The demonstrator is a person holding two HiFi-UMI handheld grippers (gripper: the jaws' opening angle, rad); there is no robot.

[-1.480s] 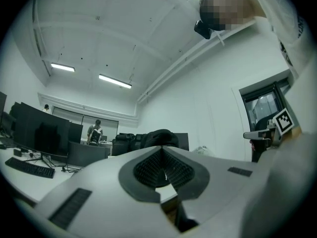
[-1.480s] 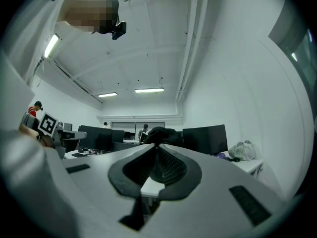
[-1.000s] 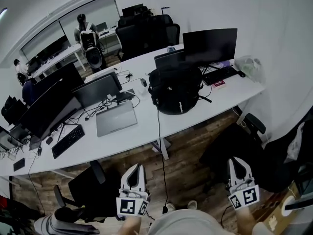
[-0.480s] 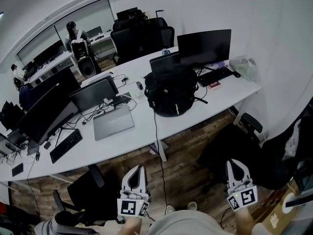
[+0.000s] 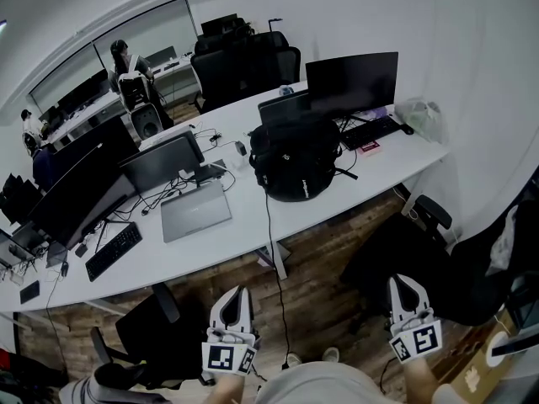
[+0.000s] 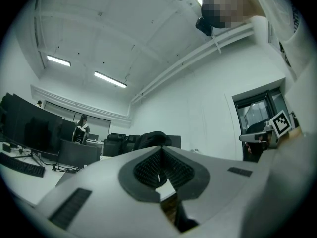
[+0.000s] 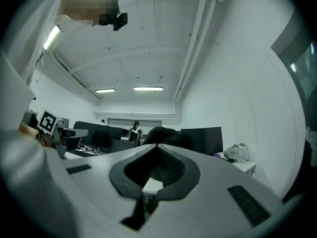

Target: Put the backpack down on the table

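I logged the black fabric backpack (image 5: 296,160) on the white table (image 5: 253,223), well apart from left gripper (image 5: 235,294) and right gripper (image 5: 408,282), both pressed together, empty.

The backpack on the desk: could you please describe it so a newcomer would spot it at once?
On the long white desk, look toward its right end, just in front of the dark monitor. The backpack sits there, black, rounded and bulging, unlike the flat laptop to its left.
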